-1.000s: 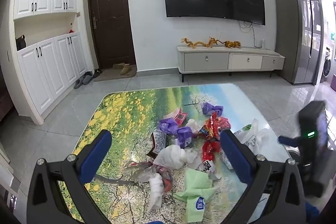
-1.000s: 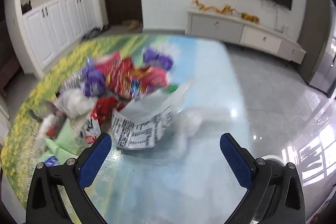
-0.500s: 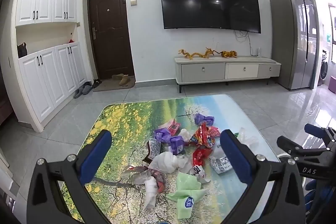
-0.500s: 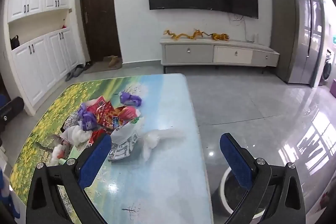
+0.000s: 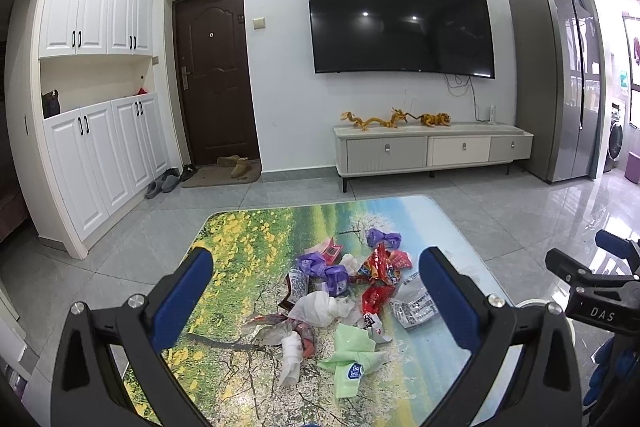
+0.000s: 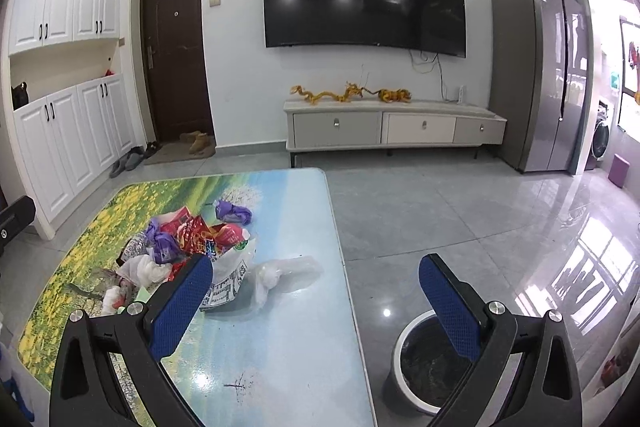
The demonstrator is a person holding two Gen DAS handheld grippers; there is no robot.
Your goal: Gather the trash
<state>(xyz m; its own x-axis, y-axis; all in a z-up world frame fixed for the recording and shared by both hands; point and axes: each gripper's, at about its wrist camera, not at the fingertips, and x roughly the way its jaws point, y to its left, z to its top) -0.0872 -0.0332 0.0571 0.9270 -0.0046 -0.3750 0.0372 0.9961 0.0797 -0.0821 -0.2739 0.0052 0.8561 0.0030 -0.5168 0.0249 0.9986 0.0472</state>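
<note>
A heap of trash [image 5: 344,291] lies on a low table with a landscape print [image 5: 240,255]: purple, red and white wrappers, a green packet [image 5: 354,355] and a printed clear bag [image 5: 414,307]. My left gripper [image 5: 316,293] is open and empty, held above the near side of the heap. My right gripper [image 6: 316,301] is open and empty above the table's right edge. The heap [image 6: 188,243] sits to its left, and a clear plastic bag [image 6: 280,273] lies beside it. A round bin with a dark liner [image 6: 420,363] stands on the floor at the table's right side.
The right gripper's body [image 5: 596,291] shows at the right of the left wrist view. A TV cabinet [image 5: 432,149], a fridge [image 5: 556,83], white cupboards [image 5: 104,155] and a brown door [image 5: 216,79] line the far walls. Grey tiled floor [image 6: 440,211] surrounds the table.
Both grippers have pulled back and risen from the heap. The right gripper has swung to the right, so the table edge and the bin now show. Both stay open and empty.
</note>
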